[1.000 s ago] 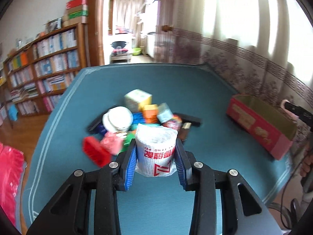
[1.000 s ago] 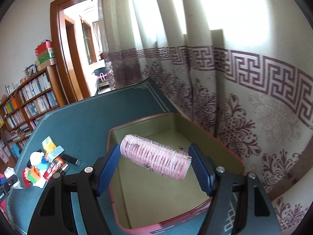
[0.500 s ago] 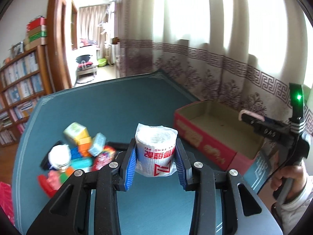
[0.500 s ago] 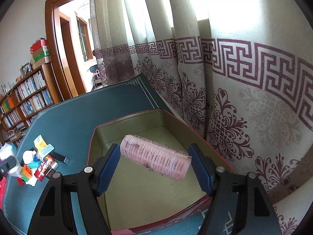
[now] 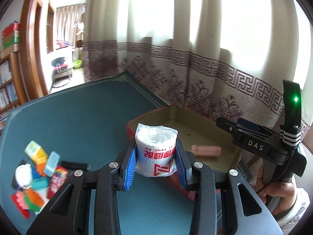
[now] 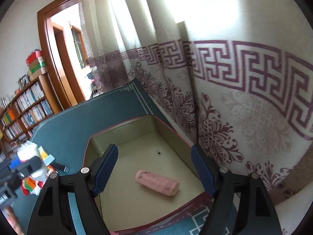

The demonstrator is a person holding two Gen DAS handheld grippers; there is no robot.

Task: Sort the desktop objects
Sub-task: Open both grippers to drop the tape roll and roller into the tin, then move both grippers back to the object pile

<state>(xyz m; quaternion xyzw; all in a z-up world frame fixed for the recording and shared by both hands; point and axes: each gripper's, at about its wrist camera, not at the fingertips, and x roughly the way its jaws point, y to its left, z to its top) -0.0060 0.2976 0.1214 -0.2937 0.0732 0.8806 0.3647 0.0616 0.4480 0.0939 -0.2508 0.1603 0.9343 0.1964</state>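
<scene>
My left gripper [image 5: 156, 165] is shut on a white wrapped roll with red print [image 5: 156, 151], held upright above the teal table just left of the red box [image 5: 137, 122]. My right gripper [image 6: 156, 168] is open and empty above the red box [image 6: 89, 143]. A pink roller [image 6: 157, 182] lies on the box floor below it; it also shows in the left wrist view [image 5: 206, 151]. The right gripper's body [image 5: 260, 146] shows at the right of the left wrist view.
A pile of colourful small objects [image 5: 37, 174] lies on the teal table [image 5: 78, 121] at the left; it shows too in the right wrist view [image 6: 39, 168]. Patterned curtains [image 6: 234, 98] hang right behind the box. A bookshelf [image 6: 21, 105] stands far left.
My right gripper opened and the pink roller dropped onto the box floor. My left gripper carried the white roll rightward, toward the red box.
</scene>
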